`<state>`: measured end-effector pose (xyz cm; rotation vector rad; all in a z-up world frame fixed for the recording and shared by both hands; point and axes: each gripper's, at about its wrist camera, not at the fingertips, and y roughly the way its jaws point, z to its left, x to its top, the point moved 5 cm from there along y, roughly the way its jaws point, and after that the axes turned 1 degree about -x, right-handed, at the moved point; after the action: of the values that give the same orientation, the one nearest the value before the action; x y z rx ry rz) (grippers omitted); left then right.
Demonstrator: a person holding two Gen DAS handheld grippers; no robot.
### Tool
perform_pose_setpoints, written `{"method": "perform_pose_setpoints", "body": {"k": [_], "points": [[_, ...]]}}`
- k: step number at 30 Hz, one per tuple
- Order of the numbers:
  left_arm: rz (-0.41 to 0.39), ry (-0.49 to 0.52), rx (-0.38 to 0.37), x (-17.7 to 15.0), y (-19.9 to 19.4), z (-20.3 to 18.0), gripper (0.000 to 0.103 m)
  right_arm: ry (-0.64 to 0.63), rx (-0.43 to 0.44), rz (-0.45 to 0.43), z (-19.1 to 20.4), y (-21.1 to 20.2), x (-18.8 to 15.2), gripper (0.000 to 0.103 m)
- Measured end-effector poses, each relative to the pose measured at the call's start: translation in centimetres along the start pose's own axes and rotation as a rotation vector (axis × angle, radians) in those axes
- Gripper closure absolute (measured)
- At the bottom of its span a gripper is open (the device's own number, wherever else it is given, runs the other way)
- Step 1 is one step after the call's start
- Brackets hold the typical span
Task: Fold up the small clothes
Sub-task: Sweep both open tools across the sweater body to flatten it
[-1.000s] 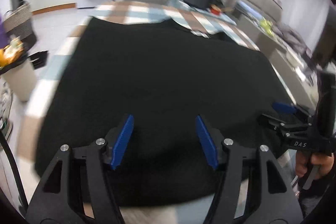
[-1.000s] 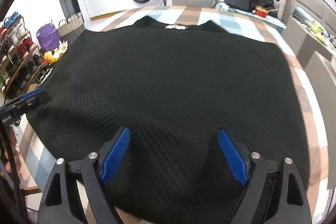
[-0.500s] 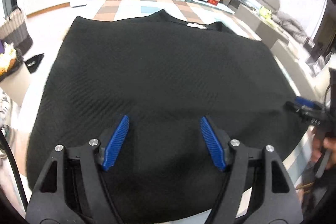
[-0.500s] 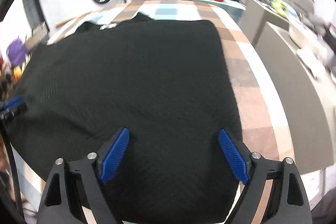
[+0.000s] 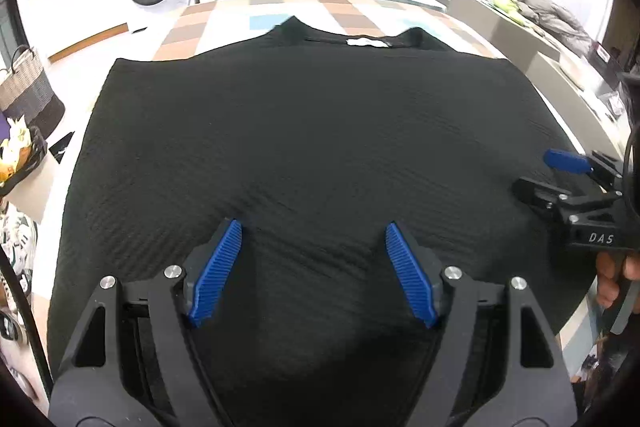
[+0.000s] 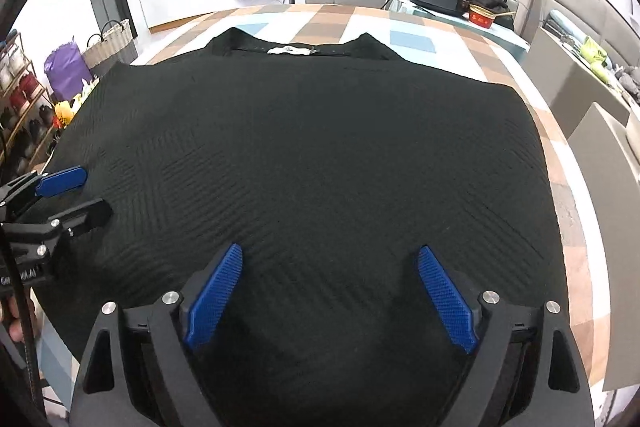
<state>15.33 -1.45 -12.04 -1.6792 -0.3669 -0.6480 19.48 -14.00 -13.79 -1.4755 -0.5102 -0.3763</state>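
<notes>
With my left gripper [image 5: 312, 271] opening and my right gripper [image 6: 332, 293] spread wide, both empty above the shirt [image 5: 304, 147], I should pinch its near hem evenly.

Two black handheld grippers with blue ribbed finger pads.
The left gripper [image 5: 314, 267] and right gripper [image 6: 330, 293] show silver screws on angular black frames; the right's body carries white "DAS" lettering.

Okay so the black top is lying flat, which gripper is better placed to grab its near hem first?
Neither clearly. The left gripper and right gripper both hang over the black top near its front hem, empty, left jaws opening, right open. A slight lean to the left, which looks nearer its side edge.
</notes>
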Motion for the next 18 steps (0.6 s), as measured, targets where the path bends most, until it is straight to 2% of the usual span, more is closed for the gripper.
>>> {"method": "perform_pose_setpoints", "body": {"k": [4, 9, 12, 13, 15, 17, 18], "points": [[-0.002, -0.025, 0.019, 0.4, 0.1, 1.6, 0.030, 0.019, -0.046, -0.002, -1.7, 0.0, 0.2, 0.012], [-0.008, -0.067, 0.078, 0.3, -0.3, 4.0, 0.029, 0.074, -0.140, -0.001, -5.9, -0.8, -0.7, 0.012], [-0.013, -0.048, 0.089, -0.2, -1.2, 3.5, 0.029, 0.070, -0.167, 0.002, -6.8, -1.9, -1.5, 0.012], [-0.018, -0.036, 0.074, -0.3, -1.5, 2.8, 0.029, 0.048, -0.162, -0.009, -6.1, -2.5, -1.7, 0.012], [-0.010, -0.007, -0.011, -0.7, -1.7, 0.4, 0.028, -0.015, -0.114, -0.019, -3.7, -3.3, -1.9, 0.012], [0.004, 0.041, -0.071, -1.2, -1.4, -2.1, 0.028, -0.043, -0.039, -0.023, -1.1, -3.5, -2.2, 0.012], [0.010, 0.066, -0.075, -1.5, -1.1, -2.8, 0.027, -0.045, 0.000, -0.020, -0.1, -3.3, -2.2, 0.012]]}}
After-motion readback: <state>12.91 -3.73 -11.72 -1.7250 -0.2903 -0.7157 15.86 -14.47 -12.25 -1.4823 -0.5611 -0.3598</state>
